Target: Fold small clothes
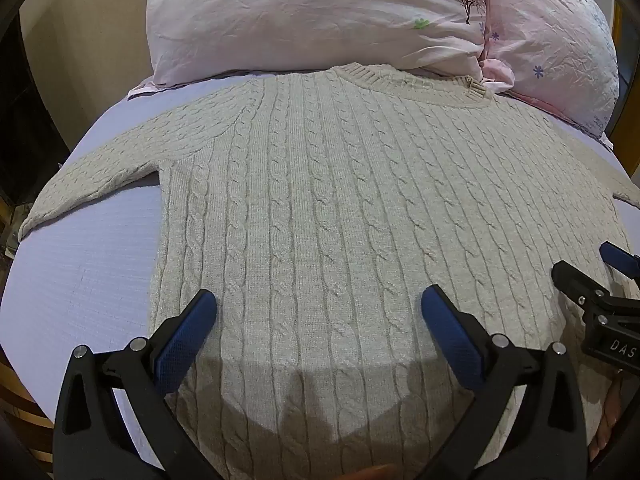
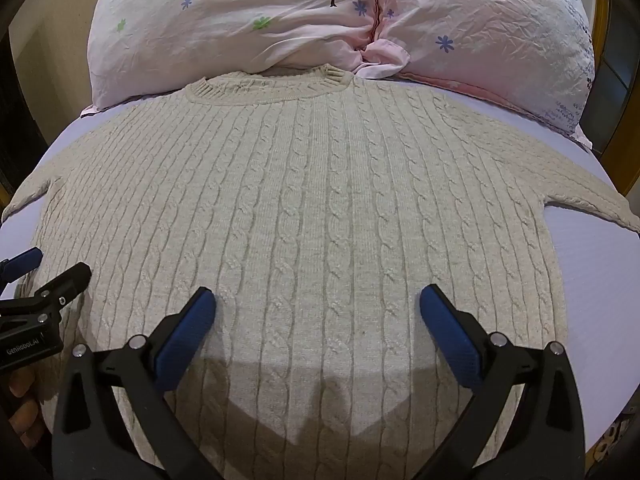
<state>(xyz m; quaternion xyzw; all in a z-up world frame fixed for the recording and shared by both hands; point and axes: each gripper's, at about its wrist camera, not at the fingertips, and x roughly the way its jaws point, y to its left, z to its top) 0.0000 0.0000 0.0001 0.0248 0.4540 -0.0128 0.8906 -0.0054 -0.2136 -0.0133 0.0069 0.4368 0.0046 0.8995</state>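
Observation:
A beige cable-knit sweater (image 1: 328,200) lies flat and spread out on the bed, collar toward the pillows, sleeves stretched out to both sides; it also shows in the right wrist view (image 2: 320,200). My left gripper (image 1: 319,312) hovers open and empty over the sweater's lower left part. My right gripper (image 2: 318,308) hovers open and empty over the lower right part. Each gripper shows at the edge of the other's view: the right one (image 1: 592,276) and the left one (image 2: 48,276). The sweater's hem is hidden under the grippers.
Two pink flowered pillows (image 1: 312,20) (image 2: 480,20) lie at the head of the bed, touching the collar. The lilac bedsheet (image 1: 80,260) (image 2: 592,280) shows beside the sweater. The bed's edge and a wooden frame (image 1: 20,412) lie at the left.

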